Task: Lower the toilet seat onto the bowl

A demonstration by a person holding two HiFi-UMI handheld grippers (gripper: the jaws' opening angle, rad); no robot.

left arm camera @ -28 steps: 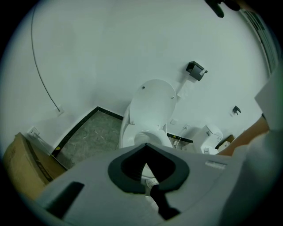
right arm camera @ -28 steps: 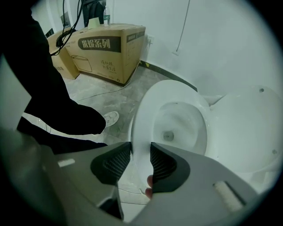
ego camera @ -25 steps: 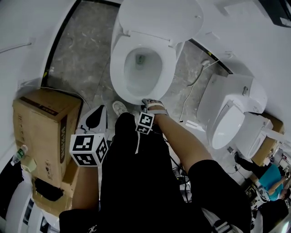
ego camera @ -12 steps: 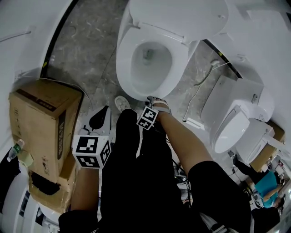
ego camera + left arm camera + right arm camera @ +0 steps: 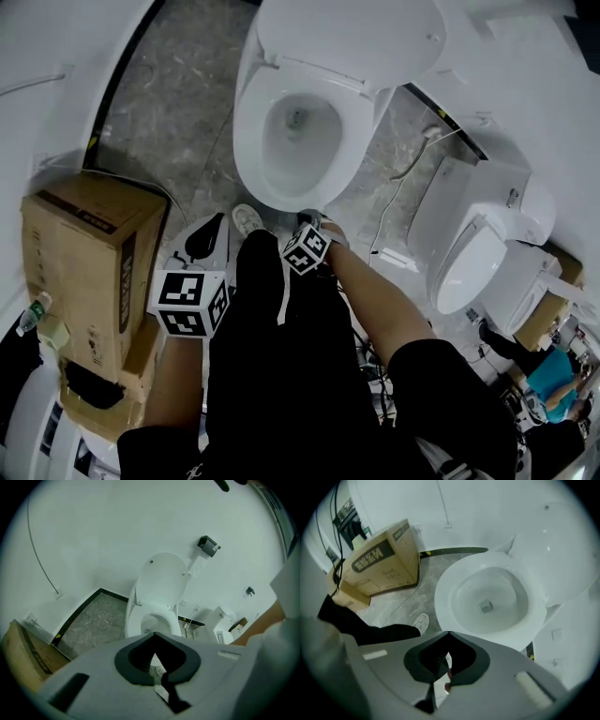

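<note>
White walls (image 5: 47,56) and a grey marbled floor (image 5: 169,103) surround the toilet I am working at. Its toilet seat (image 5: 281,192) lies flat, a white ring resting on the bowl (image 5: 281,150). The lid (image 5: 347,37) stands raised behind it, so I judge the lowering already done. My right gripper (image 5: 449,633) hangs pointing straight down just in front of the toilet's front rim, clear of the seat. Its jaws have just been closing and now meet tip to tip with nothing between them, which suits a tool that is finished with the seat. My left gripper (image 5: 153,634) is held further back, to the toilet's front left, slanting down toward it. Its jaws are also together and empty, probably because this job asks for only one hand. A white shoe (image 5: 246,220) rests on the floor just before the toilet's front. A cardboard box (image 5: 84,272) stands well to the toilet's front left by the wall. A second toilet (image 5: 478,244) sits to the first one's right.
</note>
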